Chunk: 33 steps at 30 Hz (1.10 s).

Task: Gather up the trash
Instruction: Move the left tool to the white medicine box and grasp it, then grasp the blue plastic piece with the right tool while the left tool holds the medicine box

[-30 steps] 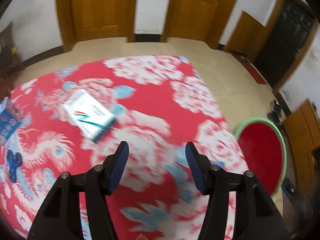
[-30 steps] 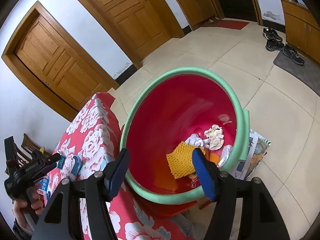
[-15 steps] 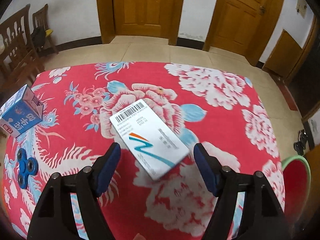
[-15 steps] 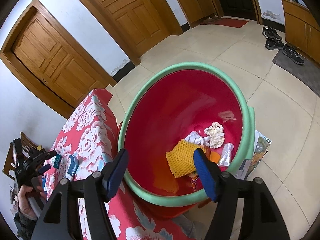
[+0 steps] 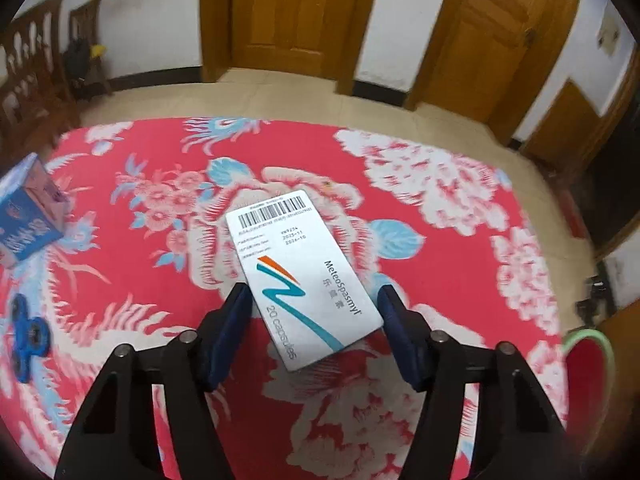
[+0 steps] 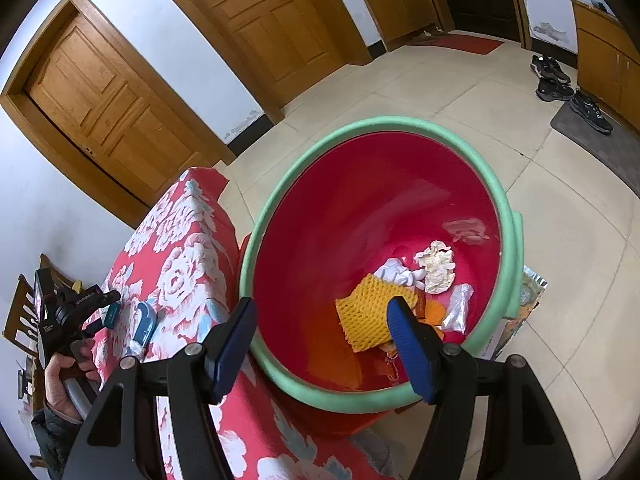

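Note:
A flat white medicine box (image 5: 300, 272) with a barcode and a teal and orange mark lies on the red flowered tablecloth (image 5: 420, 208). My left gripper (image 5: 314, 300) is open, its fingers on either side of the box's near end, not closed on it. My right gripper (image 6: 322, 312) is open and empty above the red bin with a green rim (image 6: 360, 128), which stands on the floor beside the table. In the bin lie a yellow foam net (image 6: 364, 316), crumpled white paper (image 6: 436, 266) and a clear wrapper (image 6: 456, 312). The bin's rim also shows in the left wrist view (image 5: 600, 344).
A blue carton (image 5: 28, 208) and a blue fidget spinner (image 5: 28, 336) sit at the table's left side. Wooden chairs (image 5: 36, 80) stand behind it. Wooden doors (image 6: 120, 100) line the walls. Shoes (image 6: 560, 84) and a mat (image 6: 600, 140) lie on the tiled floor.
My left gripper has swung left and moved in over the white box, which now lies between its fingers. My right gripper has stayed open over the bin with a slight shift.

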Motion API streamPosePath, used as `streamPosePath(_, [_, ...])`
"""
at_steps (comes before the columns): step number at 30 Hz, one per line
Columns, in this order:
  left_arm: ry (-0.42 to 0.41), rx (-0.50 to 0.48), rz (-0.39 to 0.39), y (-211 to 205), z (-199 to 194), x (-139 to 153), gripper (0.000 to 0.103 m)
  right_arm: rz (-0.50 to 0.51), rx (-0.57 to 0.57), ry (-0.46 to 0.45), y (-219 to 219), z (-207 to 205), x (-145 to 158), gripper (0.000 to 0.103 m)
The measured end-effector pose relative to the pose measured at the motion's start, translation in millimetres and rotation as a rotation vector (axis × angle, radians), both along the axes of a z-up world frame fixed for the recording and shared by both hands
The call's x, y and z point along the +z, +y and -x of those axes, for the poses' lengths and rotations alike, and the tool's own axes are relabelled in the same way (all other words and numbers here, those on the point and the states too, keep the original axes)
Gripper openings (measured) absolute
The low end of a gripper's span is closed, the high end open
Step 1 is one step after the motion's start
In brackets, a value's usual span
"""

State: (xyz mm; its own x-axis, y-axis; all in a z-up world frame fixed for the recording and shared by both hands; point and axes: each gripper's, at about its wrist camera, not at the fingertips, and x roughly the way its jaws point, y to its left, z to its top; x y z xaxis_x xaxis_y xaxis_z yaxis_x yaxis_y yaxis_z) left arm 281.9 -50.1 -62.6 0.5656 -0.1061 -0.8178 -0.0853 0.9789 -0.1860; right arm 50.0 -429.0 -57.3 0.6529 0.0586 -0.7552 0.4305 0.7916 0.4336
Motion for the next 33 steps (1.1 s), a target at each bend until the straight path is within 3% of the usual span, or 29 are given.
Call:
streamPosePath(7, [-0.012,-0.064,0.042,5.5,17.1,7.9,0.064,0.023,0.045,-0.018,18.8,-4.6,13.0,0.070])
streamPosePath(20, [-0.055,-0.135,0.051,38.3,70.6,20.8,0.064,0.077,0.196,-0.032,85.6,-33.9,35.4,0.070])
streamPosePath(33, [-0.088,-0.115,0.082,60.7,79.1,8.2,0.064,0.149,0.364,0.041,176.4,-80.3,21.2,0.070])
